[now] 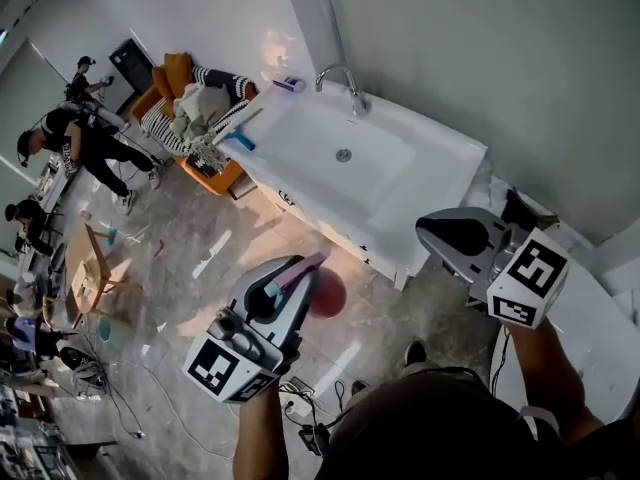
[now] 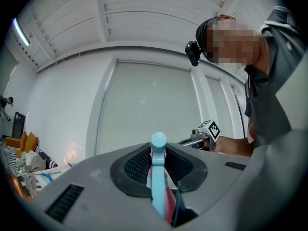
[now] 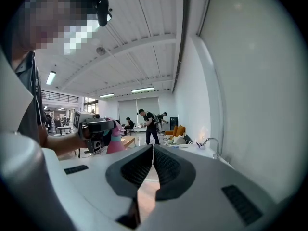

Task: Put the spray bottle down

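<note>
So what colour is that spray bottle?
The spray bottle is pink with a light blue part on top, best seen in the head view.

Head view: camera sits above the person's head and faces steeply down on the white counter with sink [image 1: 440, 183] and the grey marbled floor [image 1: 200, 218], with both grippers close beneath.

Left gripper view: rides the left gripper [image 1: 312, 264], looks about level along its jaws at a white wall [image 2: 144, 105]. The right gripper [image 2: 185, 141] is near, at right.

Right gripper view: looks along its own jaws down the long room.

Shared: the orange sofa [image 1: 175, 73] [image 2: 24, 141] [image 3: 180, 130] and the pink spray bottle with light-blue head [image 1: 325, 293] [image 2: 159, 177] [image 3: 115, 141] show in all three. The chrome faucet [image 1: 345, 78] [image 3: 211, 146] shows in the head and right gripper views.
</note>
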Available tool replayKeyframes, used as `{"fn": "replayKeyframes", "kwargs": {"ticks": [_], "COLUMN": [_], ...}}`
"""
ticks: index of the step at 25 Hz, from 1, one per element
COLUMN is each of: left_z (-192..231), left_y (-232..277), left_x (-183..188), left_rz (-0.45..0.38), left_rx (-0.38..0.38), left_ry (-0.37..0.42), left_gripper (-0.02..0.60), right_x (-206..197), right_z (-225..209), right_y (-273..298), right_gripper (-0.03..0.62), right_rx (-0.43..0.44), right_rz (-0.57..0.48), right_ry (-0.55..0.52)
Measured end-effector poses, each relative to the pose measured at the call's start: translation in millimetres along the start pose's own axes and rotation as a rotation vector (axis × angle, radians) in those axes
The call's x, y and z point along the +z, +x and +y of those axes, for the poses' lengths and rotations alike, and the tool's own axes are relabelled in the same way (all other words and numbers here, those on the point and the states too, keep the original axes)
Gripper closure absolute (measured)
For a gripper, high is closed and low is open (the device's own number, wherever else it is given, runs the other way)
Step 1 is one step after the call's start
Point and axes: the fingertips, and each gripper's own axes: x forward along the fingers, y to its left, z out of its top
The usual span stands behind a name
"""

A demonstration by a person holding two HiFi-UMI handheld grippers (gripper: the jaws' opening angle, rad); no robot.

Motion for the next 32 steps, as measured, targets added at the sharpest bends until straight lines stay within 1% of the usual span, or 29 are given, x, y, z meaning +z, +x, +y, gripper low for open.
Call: {"fn": "replayKeyframes", "kwargs": {"ticks": [2, 8, 11, 13, 15, 18, 23, 26, 32], "left_z": [-1, 2, 0, -1, 5, 26, 61, 80, 108], "left_y": [11, 24, 24, 19, 16, 17, 8, -4, -26], "left_x": [3, -9, -10, -15, -14, -16, -12, -6, 6], "left_rz": [-0.015, 0.025, -0.001, 0.003, 0.015, 0.029, -0.004, -0.015, -0.041], "left_rx": [0.014, 0.060, 0.063, 0.061, 0.049, 0.019, -0.025, -0.046, -0.093], "left_ry": [0.001, 0.011, 0.001, -0.008, -0.016, -0.011, -0.010, 0.004, 0.000], "left_gripper": [0.517, 0.517, 0.517, 0.517, 0.517, 0.517, 0.517, 0.517, 0.517], "right_x": [-1, -10, -19, -25, -23, -14, -6, 2, 13], "right_z": [-9, -33, -32, -26, -23, -26, -24, -13, 6], "right_y": [-2, 3, 6, 5, 10, 23, 51, 71, 101], "right_gripper": [0.585, 0.585, 0.585, 0.585, 0.585, 0.585, 0.585, 0.585, 0.585], "right_rx": [0.019, 0.051, 0.060, 0.057, 0.047, 0.025, -0.032, -0.044, -0.081], "right_rz": [-0.003, 0.005, 0.017, 0.029, 0.029, 0.025, 0.037, 0.034, 0.049], "right_ry": [-0.001, 0.011, 0.023, 0.036, 0.040, 0.039, 0.037, 0.033, 0.020]}}
